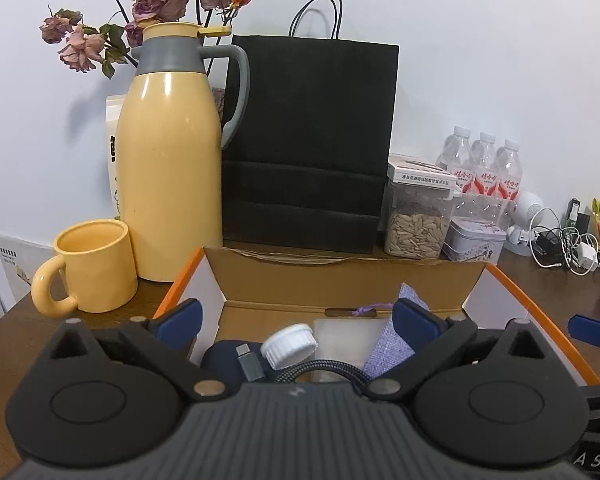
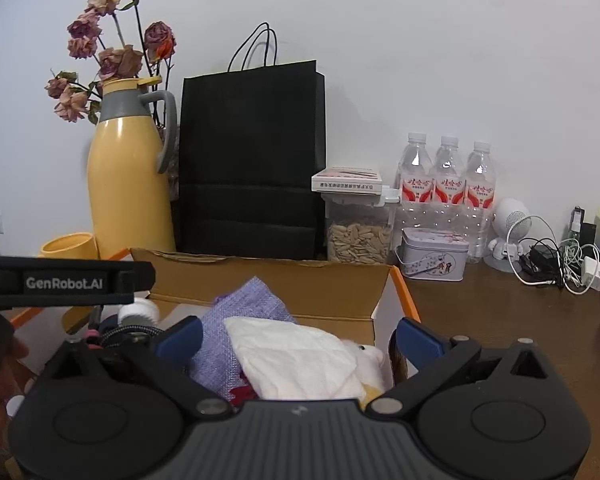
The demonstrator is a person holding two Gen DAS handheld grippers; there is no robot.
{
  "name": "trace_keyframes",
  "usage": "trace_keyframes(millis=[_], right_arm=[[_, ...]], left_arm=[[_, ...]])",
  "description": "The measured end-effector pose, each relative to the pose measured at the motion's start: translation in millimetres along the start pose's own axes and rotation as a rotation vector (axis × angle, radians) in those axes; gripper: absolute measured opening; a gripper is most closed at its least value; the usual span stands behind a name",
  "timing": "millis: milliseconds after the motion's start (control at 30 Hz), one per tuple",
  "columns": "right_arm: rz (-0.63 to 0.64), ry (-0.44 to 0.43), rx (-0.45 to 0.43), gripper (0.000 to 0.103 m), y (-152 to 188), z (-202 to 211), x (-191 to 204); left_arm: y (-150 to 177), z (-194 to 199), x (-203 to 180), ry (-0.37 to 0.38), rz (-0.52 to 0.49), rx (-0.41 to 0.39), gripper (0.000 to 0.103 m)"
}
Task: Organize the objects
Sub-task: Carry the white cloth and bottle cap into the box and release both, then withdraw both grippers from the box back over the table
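An open cardboard box [image 1: 340, 280] with orange edges sits in front of me. In the left wrist view it holds a white ribbed cap [image 1: 290, 344], a grey USB adapter [image 1: 250, 364], a braided cable [image 1: 320, 370], a dark pouch and a purple cloth bag [image 1: 388, 352]. My left gripper [image 1: 296, 320] hangs open and empty over the box. In the right wrist view my right gripper [image 2: 298, 338] is open and empty over the purple bag [image 2: 248, 308] and a white cloth [image 2: 300, 360] in the box [image 2: 268, 276]. The left gripper's body [image 2: 60, 282] shows at left.
Behind the box stand a yellow thermos [image 1: 168, 168], a yellow mug [image 1: 92, 266], dried roses, a black paper bag [image 1: 308, 144], a seed jar [image 1: 416, 224], a tin [image 1: 474, 242], three water bottles [image 2: 446, 180], a small white robot figure and tangled chargers [image 2: 560, 264].
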State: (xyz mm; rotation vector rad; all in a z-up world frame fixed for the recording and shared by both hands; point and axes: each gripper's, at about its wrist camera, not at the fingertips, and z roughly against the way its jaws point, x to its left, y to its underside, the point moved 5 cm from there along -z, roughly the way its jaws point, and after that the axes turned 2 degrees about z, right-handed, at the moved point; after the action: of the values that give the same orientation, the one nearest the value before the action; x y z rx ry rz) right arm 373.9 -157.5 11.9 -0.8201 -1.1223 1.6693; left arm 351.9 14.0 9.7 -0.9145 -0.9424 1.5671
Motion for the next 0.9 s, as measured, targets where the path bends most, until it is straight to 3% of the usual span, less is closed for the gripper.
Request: trace_keyframes(millis=[400,600,900], right_arm=[[-0.003,0.002,-0.010,0.103,-3.5,9.4,-0.6],[-0.005,-0.017,-0.013,0.103,-11.4,19.7,0.3],[0.023,-0.014,-0.044,0.103,-20.3,52.4,4.7]], left_arm=[[-5.0,8.1,1.0,0.009,0.017,-0.016,0.103],[-16.3,27.5,-1.2,0.020,0.024,-0.061,0.103],[-20.0,59.7,4.6,0.019,0.012,-0.070,0.103]])
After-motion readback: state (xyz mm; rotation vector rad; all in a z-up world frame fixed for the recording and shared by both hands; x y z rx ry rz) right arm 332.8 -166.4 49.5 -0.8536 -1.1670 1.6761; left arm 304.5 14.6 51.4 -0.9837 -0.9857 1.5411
